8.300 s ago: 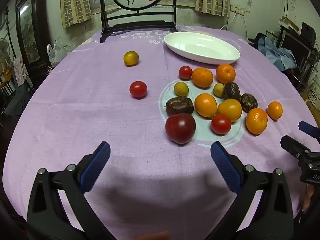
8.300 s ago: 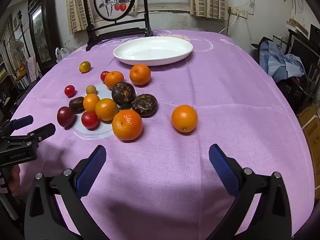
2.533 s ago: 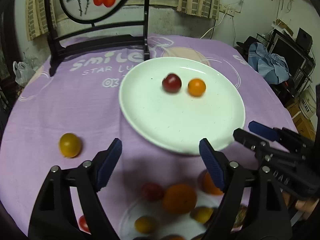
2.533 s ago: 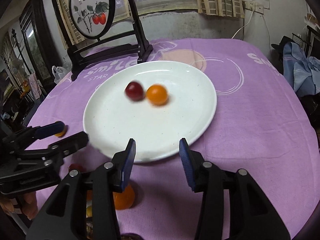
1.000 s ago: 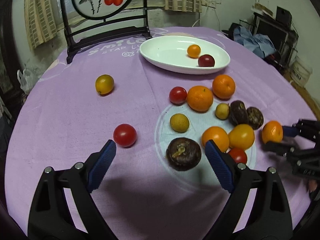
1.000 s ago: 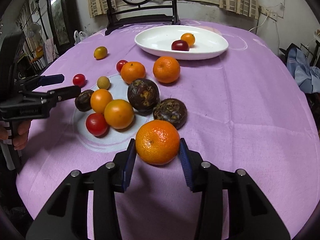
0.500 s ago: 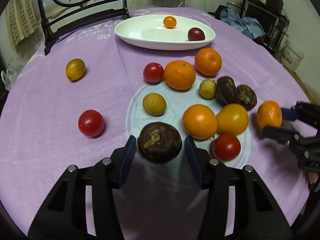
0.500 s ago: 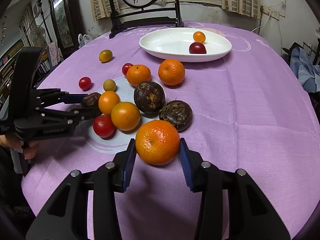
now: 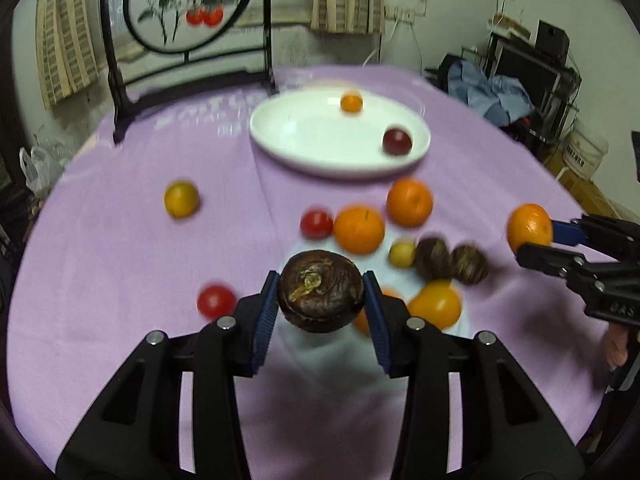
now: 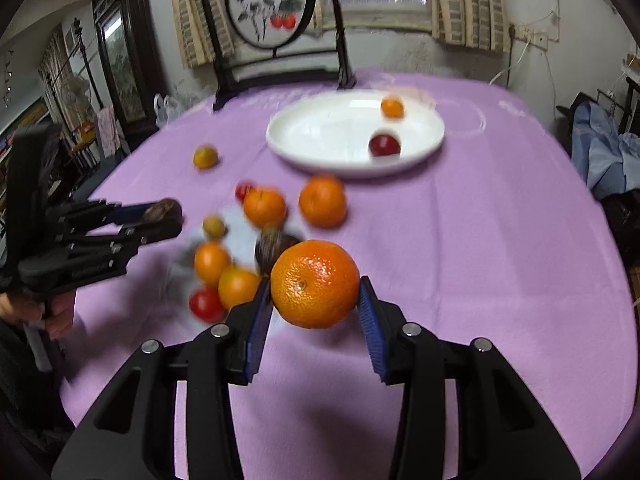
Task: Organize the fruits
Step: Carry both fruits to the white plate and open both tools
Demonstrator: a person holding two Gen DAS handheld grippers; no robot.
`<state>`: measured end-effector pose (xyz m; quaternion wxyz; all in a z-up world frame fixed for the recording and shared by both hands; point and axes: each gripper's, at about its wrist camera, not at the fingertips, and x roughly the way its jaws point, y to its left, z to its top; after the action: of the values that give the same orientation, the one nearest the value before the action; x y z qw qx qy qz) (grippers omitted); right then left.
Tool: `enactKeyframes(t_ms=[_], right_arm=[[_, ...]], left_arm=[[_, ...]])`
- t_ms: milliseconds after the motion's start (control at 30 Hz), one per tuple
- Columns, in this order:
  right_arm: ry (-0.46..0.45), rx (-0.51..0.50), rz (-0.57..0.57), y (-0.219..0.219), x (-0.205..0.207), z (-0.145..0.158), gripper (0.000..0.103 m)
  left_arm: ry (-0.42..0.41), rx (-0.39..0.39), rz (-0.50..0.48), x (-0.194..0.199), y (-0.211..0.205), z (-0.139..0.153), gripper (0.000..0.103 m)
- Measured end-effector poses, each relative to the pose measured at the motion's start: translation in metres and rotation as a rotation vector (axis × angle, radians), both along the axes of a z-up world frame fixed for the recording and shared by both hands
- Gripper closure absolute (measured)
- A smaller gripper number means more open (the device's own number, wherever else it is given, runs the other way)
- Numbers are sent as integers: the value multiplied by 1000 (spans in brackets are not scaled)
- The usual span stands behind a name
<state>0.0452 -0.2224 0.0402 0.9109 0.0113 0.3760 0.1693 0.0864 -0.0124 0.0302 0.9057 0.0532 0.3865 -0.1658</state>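
My left gripper (image 9: 321, 295) is clamped on a dark brown, wrinkled round fruit (image 9: 321, 290), which sits squarely between the blue pads with its dried stem scar facing the camera. It is lifted clear of the purple tablecloth (image 9: 120, 264), above the loose cluster of fruit near the table's middle. My right gripper (image 10: 316, 300) is clamped on a bright orange mandarin (image 10: 315, 283), pebbled skin and small navel toward me, likewise held between the pads and off the cloth.

The white plate (image 9: 304, 136) lies toward the table's far edge, in front of a black-framed round screen (image 9: 188, 4). On it I see a small orange fruit (image 9: 351, 103) near the far rim and a dark red one (image 9: 397, 142) near the right rim. A yellow fruit (image 9: 181, 199) sits apart toward the left edge. The rest of the pile is blurred.
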Motion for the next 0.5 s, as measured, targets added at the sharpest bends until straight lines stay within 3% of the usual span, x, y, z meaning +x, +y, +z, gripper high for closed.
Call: enactKeyframes(t_ms=[133,233,333,500], right_arm=[[-77,16,-23,8,37,23,59],[-87,19,-42,16,74,23,59],[-18,7,-98,17,116,8,59],[68,51,-134,10,149,-19,59]], left_arm=[[-32,-30,25,30,-18,26,61],[-42,-28,72,65,-32,33,60],[-2,-29,120,103,-40,27,60],[42,0,155,141,-50,11,60]])
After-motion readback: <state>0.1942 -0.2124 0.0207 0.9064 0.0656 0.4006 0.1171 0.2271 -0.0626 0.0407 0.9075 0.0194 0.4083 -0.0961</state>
